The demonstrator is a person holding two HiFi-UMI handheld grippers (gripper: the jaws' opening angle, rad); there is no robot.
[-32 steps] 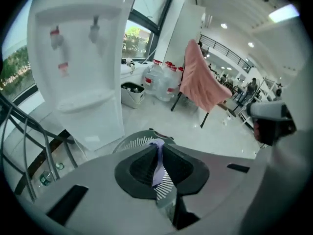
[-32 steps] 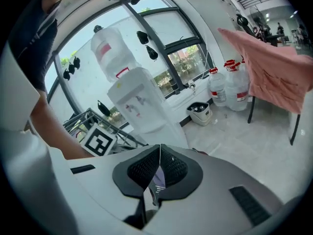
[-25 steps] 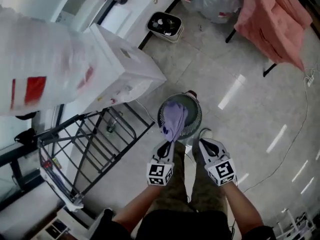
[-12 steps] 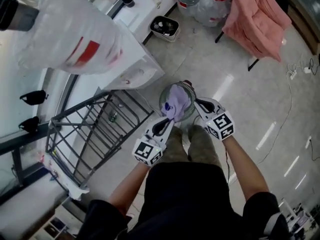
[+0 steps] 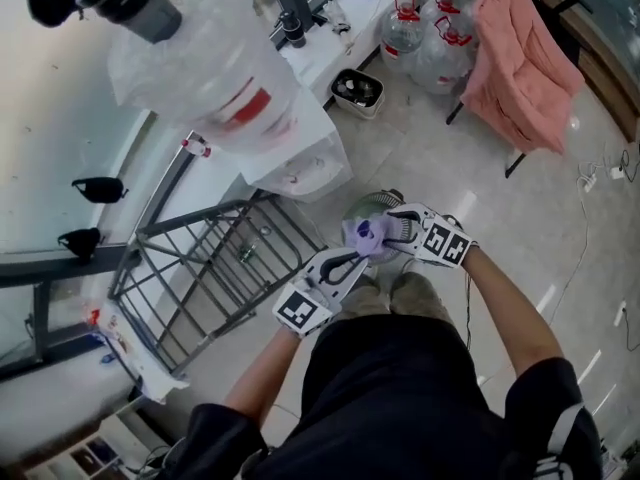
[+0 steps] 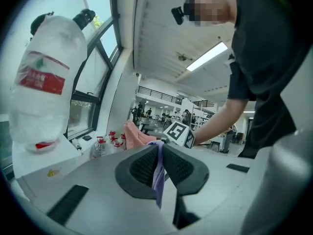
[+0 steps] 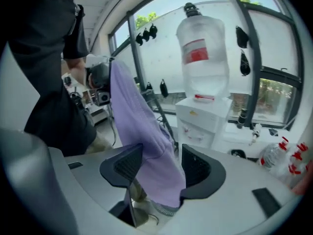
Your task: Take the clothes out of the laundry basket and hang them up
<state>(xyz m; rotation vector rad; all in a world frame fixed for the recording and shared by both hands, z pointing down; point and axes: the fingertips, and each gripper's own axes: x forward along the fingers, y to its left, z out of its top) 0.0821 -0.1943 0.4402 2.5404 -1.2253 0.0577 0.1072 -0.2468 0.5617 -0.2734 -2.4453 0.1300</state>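
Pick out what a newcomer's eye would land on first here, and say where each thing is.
A lilac garment stands out first, at the centre: the left gripper pinches it, while the fingers of the right gripper are opening with cloth between them. Next come the big water bottle on the white dispenser, upper left, and the pink cloth draped upper right.

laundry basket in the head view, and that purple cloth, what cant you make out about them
1. Laundry basket, head view: mostly covered by the purple garment, left gripper and right gripper; anything left inside is hidden.
2. Purple garment's kind: bunched and small in the head view; the left gripper view shows only a pinched strip; in the right gripper view its lower end drops behind the opening jaws.
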